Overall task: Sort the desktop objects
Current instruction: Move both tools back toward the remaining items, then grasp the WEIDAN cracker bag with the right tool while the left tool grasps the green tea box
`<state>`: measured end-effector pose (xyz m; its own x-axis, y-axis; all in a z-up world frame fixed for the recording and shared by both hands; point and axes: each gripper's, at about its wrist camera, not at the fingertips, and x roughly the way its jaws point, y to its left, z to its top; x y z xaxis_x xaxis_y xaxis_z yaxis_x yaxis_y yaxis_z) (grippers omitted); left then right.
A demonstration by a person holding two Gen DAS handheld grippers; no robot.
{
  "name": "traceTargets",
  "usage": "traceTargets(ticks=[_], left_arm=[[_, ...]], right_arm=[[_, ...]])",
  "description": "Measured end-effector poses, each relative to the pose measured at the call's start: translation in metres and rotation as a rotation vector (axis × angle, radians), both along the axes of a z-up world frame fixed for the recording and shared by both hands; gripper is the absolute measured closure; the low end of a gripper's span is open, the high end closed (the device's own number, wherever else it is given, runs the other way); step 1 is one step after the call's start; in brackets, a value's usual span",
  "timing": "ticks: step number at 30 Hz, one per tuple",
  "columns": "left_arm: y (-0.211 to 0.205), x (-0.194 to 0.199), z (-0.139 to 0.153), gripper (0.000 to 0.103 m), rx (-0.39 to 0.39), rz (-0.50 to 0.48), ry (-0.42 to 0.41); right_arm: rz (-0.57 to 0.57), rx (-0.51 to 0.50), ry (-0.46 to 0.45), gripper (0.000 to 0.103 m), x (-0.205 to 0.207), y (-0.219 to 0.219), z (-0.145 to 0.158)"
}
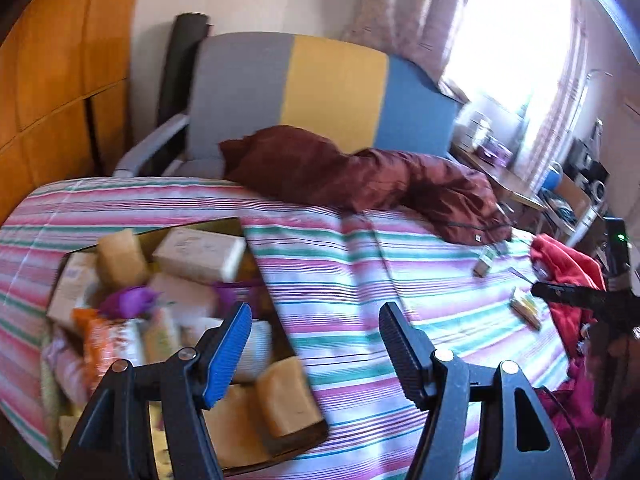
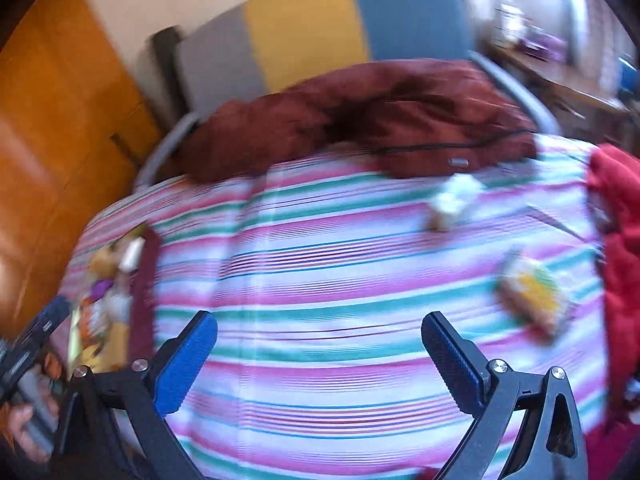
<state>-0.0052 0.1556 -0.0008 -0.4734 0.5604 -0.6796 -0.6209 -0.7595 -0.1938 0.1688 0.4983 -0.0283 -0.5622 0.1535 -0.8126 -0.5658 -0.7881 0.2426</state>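
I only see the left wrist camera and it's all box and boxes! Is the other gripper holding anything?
Observer: No. The right gripper is open, with only the striped sheet between its fingers.
Operator: What's near it?
Observer: A yellow and green packet lies ahead of its right finger.
Operator: Anything else loose over there?
Observer: A small whitish box lies just before the dark red jacket.
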Motion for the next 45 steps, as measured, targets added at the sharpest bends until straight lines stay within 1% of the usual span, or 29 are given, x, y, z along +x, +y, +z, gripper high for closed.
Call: traceTargets(ticks=[2,4,6,10,12,15,19,24,29,30,31,33,34,37,40,45], left_arm=[[0.014,0.004,0.000,0.036,-0.003,-0.026,-0.004],[0.031,0.009,-0.001,0.036,-0.025,-0.059,0.000],[0.046,0.015,-0.003,0.036,-0.041,-0.099,0.000],[0.075,0.022,-0.009,0.036,-0.072,-0.151,-0.008],[0.091,0.025,-0.012,0.036,-0.082,-0.182,-0.014],[0.114,0.029,-0.018,0.036,-0.110,-0.214,-0.016],[0.141,0.031,-0.026,0.036,-0.134,-0.254,-0.027],[0.171,0.033,-0.036,0.036,-0.164,-0.304,-0.027],[0.196,0.035,-0.044,0.036,-0.166,-0.359,-0.038],[0.202,0.035,-0.046,0.036,-0.162,-0.373,-0.047],[0.206,0.035,-0.047,0.036,-0.160,-0.384,-0.052],[0.218,0.036,-0.052,0.036,-0.170,-0.406,-0.056],[0.224,0.036,-0.055,0.037,-0.174,-0.419,-0.062],[0.241,0.035,-0.059,0.037,-0.178,-0.443,-0.074],[0.263,0.034,-0.064,0.037,-0.206,-0.471,-0.052],[0.305,0.030,-0.071,0.037,-0.220,-0.561,-0.048]], right_arm=[[-0.071,0.008,-0.029,0.000,0.014,0.028,-0.005],[-0.086,0.046,-0.072,0.000,0.020,0.049,-0.010],[-0.086,0.070,-0.139,0.000,0.025,0.071,-0.019],[-0.052,0.080,-0.252,0.001,0.029,0.102,-0.041],[-0.028,0.074,-0.284,0.001,0.027,0.113,-0.050],[0.022,0.103,-0.351,0.001,0.018,0.125,-0.066],[0.067,0.089,-0.390,0.001,0.013,0.135,-0.084],[0.083,0.092,-0.409,0.002,0.013,0.144,-0.099],[0.078,0.096,-0.427,0.008,0.014,0.155,-0.106],[0.081,0.092,-0.430,0.014,0.014,0.156,-0.107],[0.089,0.086,-0.438,0.024,0.013,0.157,-0.109],[0.101,0.074,-0.435,0.027,0.012,0.158,-0.110],[0.107,0.070,-0.430,0.033,0.011,0.157,-0.110],[0.134,0.066,-0.421,0.045,0.009,0.153,-0.109],[0.152,0.073,-0.422,0.049,0.007,0.149,-0.108],[0.139,0.043,-0.419,0.049,0.007,0.152,-0.106]])
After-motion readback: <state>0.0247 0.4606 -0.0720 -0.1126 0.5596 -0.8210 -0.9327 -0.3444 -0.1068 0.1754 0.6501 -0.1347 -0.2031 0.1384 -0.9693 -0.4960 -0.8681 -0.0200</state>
